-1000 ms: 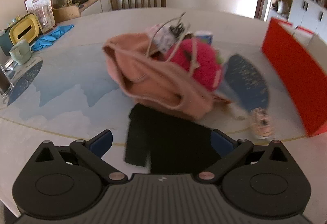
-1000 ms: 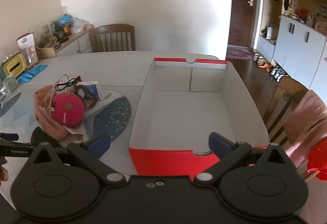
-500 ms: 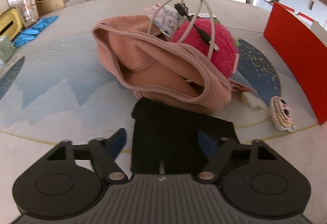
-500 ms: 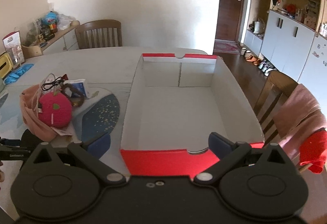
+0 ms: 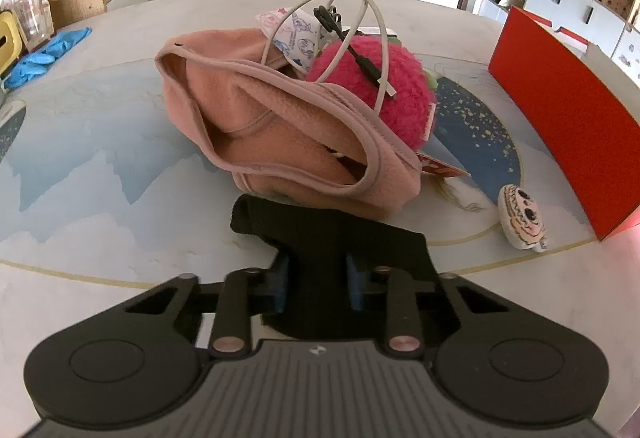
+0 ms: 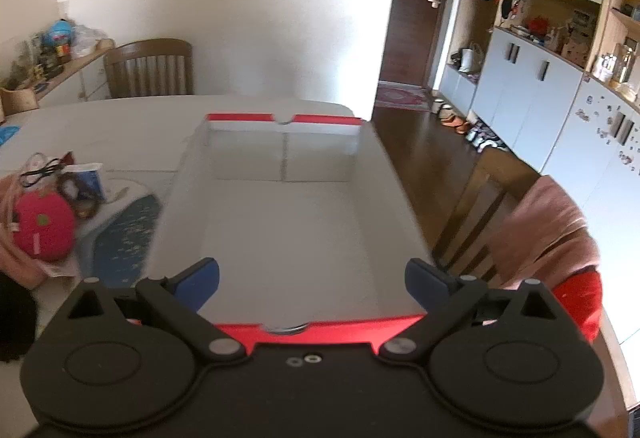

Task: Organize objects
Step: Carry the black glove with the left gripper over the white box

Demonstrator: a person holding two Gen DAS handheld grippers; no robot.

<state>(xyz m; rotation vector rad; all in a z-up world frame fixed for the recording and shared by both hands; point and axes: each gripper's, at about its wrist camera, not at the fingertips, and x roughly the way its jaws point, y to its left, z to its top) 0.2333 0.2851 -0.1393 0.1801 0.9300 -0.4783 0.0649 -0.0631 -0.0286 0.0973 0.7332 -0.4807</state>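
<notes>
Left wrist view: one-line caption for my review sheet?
Left gripper jaws closing on black cloth before pink garment.

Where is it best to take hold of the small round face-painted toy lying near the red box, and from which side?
Grip the face-painted toy across its thin edges, from above. It lies flat with bare table around it, so fingers probably fit on both sides.

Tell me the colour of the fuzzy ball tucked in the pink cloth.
The fuzzy ball is bright magenta-pink, clearest in the left wrist view.

Left gripper (image 5: 316,284) closing on black cloth (image 5: 340,238)
Jaws are narrowing from wide apart, bunching the cloth; right view is drifting rightward over the box (image 6: 280,198)
</notes>
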